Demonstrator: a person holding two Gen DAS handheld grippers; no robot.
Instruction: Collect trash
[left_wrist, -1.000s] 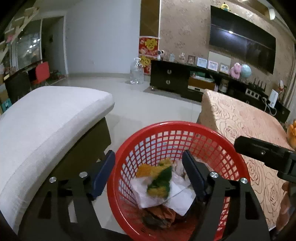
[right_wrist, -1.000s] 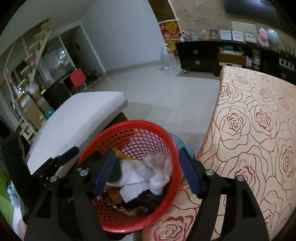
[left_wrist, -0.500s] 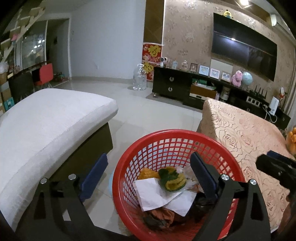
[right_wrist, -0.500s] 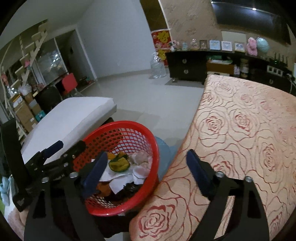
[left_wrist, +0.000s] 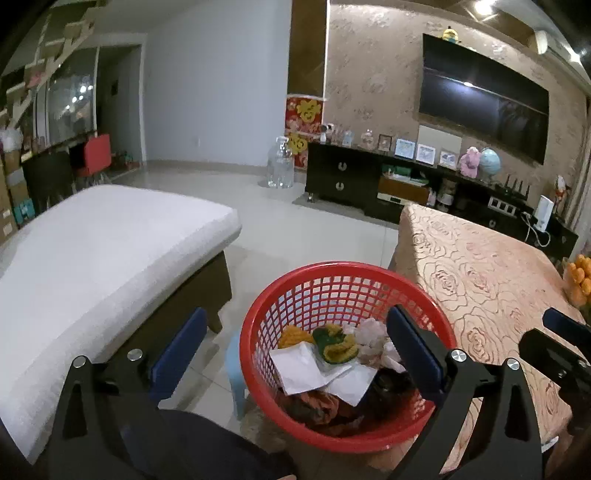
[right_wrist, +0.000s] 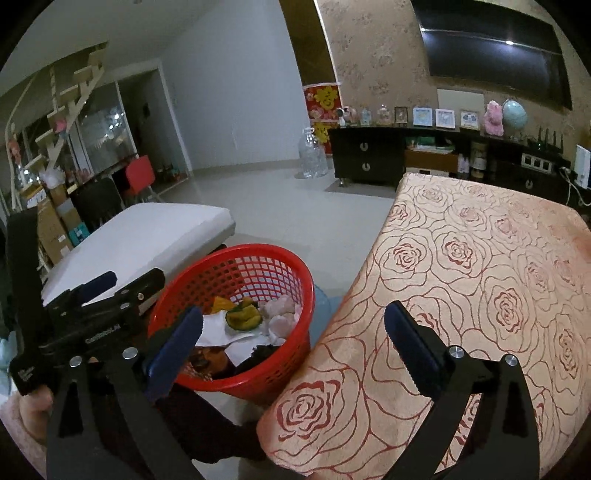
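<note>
A red mesh basket (left_wrist: 334, 273) stands beside the table on a pale blue stool (left_wrist: 234, 365); it also shows in the right wrist view (right_wrist: 258, 254). It holds white paper (left_wrist: 306, 365), a green and yellow peel (left_wrist: 334, 345), crumpled tissue (left_wrist: 371, 330) and dark scraps. My left gripper (left_wrist: 295, 349) is open and empty, above and just short of the basket. My right gripper (right_wrist: 293, 339) is open and empty, over the table's near corner beside the basket. The left gripper also shows in the right wrist view (right_wrist: 110, 284).
A table with a rose-patterned cloth (right_wrist: 480, 266) fills the right. Oranges (left_wrist: 580, 273) sit at its far right edge. A white cushioned bench (left_wrist: 99, 251) stands left of the basket. Tiled floor (left_wrist: 306, 229) lies beyond, with a dark TV cabinet (left_wrist: 369, 181) and a water jug (left_wrist: 280, 168).
Both grippers have pulled back and up from the basket, and stayed open. The green and yellow peel now lies among the trash in the basket. The right gripper has swung right over the table.
</note>
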